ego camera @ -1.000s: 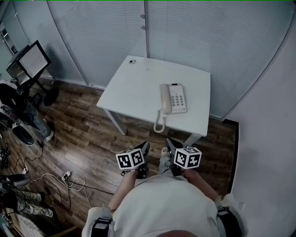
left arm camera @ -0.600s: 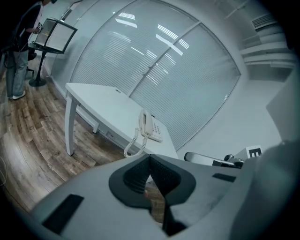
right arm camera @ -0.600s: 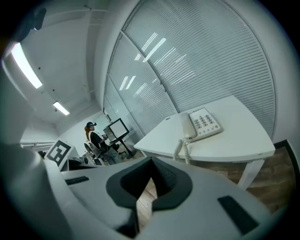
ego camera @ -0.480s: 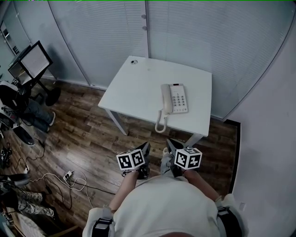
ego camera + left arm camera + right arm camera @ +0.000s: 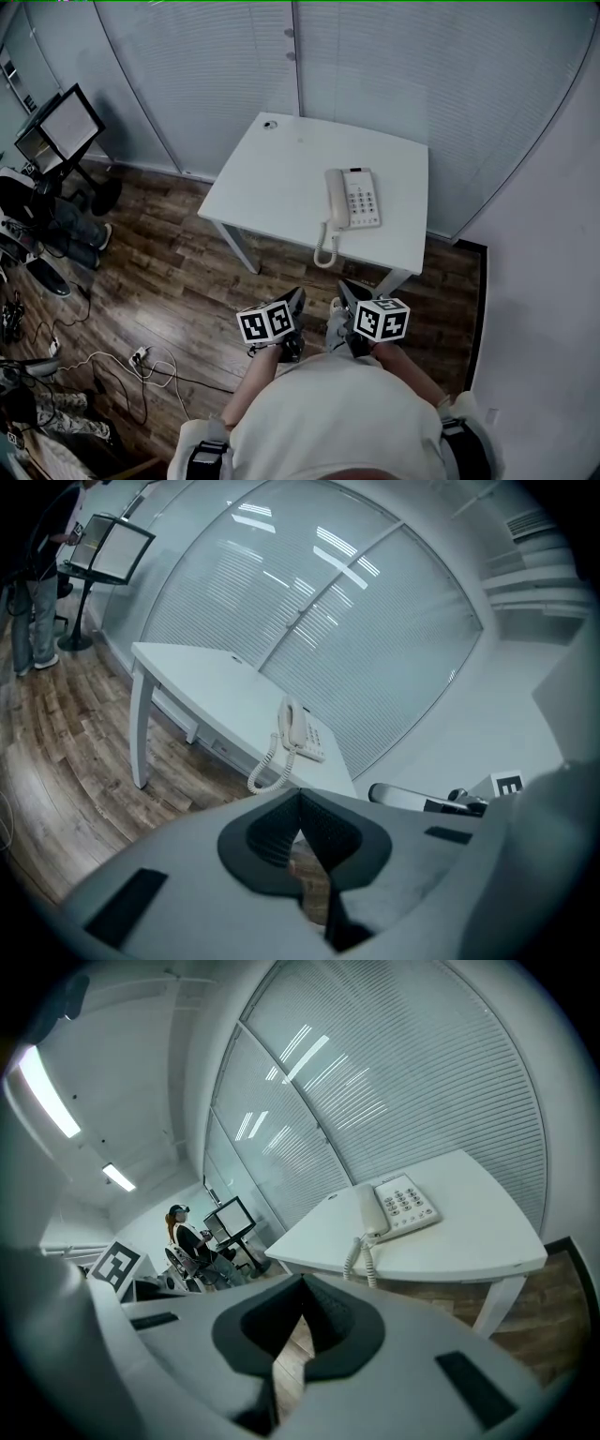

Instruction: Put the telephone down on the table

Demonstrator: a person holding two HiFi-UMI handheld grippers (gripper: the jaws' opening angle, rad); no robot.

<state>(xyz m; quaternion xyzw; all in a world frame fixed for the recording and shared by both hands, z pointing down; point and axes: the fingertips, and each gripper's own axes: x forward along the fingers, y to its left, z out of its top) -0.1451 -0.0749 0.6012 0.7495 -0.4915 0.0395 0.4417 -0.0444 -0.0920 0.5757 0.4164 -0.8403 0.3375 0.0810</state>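
Observation:
A cream telephone (image 5: 354,199) lies on the white table (image 5: 281,178) near its front right part. Its handset (image 5: 335,199) rests in the cradle and the coiled cord (image 5: 324,251) hangs over the front edge. Both grippers are held close to the person's body, well short of the table, over the wooden floor. The left gripper (image 5: 296,300) is shut with nothing in it, jaw tips together (image 5: 300,795). The right gripper (image 5: 343,289) is shut and empty too (image 5: 302,1281). Both gripper views look past the closed jaws at the telephone (image 5: 298,731) (image 5: 401,1206).
Glass walls with blinds (image 5: 375,66) stand behind the table. At the left are a monitor on a stand (image 5: 61,122) and a person (image 5: 56,225). Cables (image 5: 141,361) lie on the floor. A small round fitting (image 5: 270,124) sits at the table's far corner.
The person at the left has shifted a little. Both grippers and the telephone stay where they were.

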